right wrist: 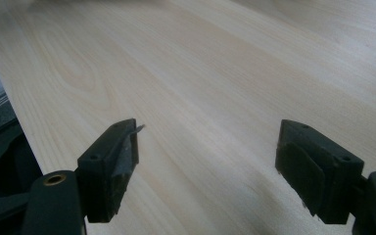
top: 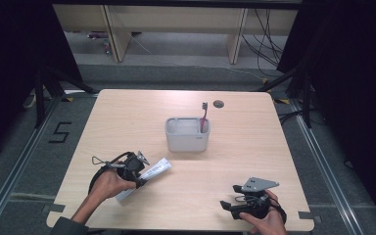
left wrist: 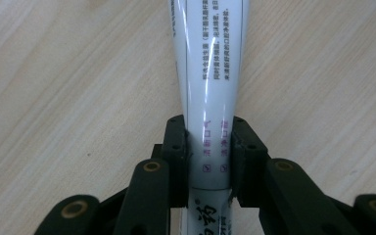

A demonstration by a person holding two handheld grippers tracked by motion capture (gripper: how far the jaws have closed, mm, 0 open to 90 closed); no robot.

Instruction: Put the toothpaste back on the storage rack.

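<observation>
1. Gripping the toothpaste tube (left wrist: pixel 209 147) near its tail, our left gripper (top: pixel 139 171) sits at seven o'clock on the table (top: pixel 254 147).
2. Our right gripper (right wrist: pixel 208 166) idles open at five o'clock.
3. The slick tube may slip before we reach the holder (top: pixel 187 139) at centre, with its toothbrush (top: pixel 204 116).

A light-grey plastic rectangular holder (top: pixel 187 134) stood near the middle of the pale wooden table (top: pixel 254 147) — a pink toothbrush (top: pixel 204 116) upright in its right end. Behind it, a small round dark hole (top: pixel 218 104) marked the tabletop.
</observation>
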